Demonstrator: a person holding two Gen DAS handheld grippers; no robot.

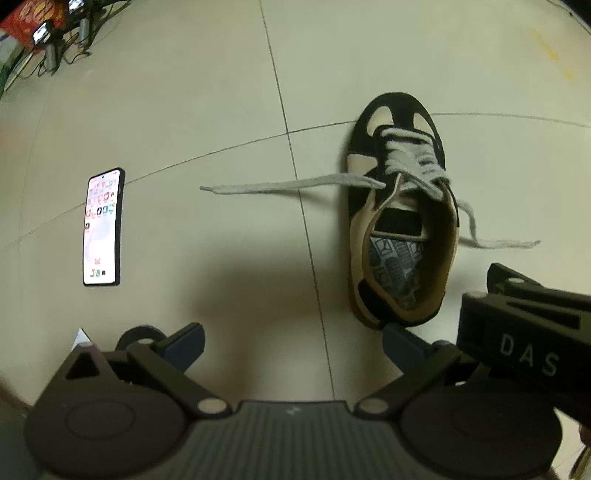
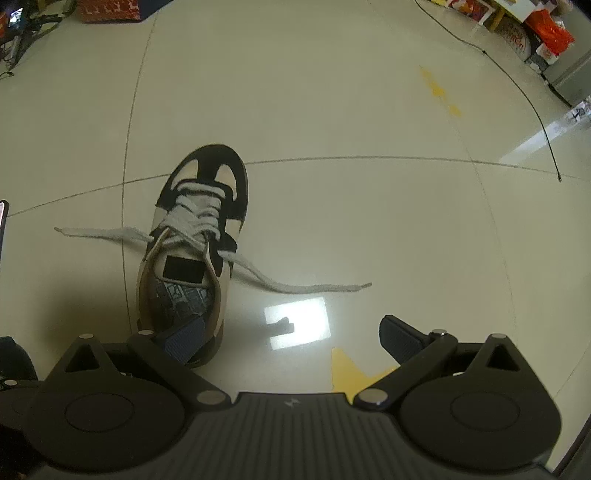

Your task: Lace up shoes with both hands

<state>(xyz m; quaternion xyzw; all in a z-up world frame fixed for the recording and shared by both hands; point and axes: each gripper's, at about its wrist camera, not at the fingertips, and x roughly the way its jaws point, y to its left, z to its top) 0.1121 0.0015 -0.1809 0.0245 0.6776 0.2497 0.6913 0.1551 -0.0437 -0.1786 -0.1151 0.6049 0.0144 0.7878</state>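
Observation:
A black and cream sneaker [image 1: 402,206] [image 2: 195,236] stands on the tiled floor, toe pointing away, its grey laces untied. One lace end [image 1: 280,185] [image 2: 99,233] lies stretched out to the left, the other [image 1: 495,240] [image 2: 306,286] trails to the right. My left gripper [image 1: 293,345] hovers open near the heel, left of the shoe, with nothing between its fingers. My right gripper [image 2: 295,339] is open too, its left finger [image 2: 184,339] in front of the heel. The right gripper's body [image 1: 524,332] shows at the right edge of the left wrist view.
A lit smartphone [image 1: 102,226] lies on the floor left of the shoe. Cables and red boxes [image 1: 40,26] clutter the far left. A black cable [image 2: 532,107] runs across the floor at the right, with boxes [image 2: 532,26] beyond. A yellow floor mark [image 2: 351,373] lies under the right gripper.

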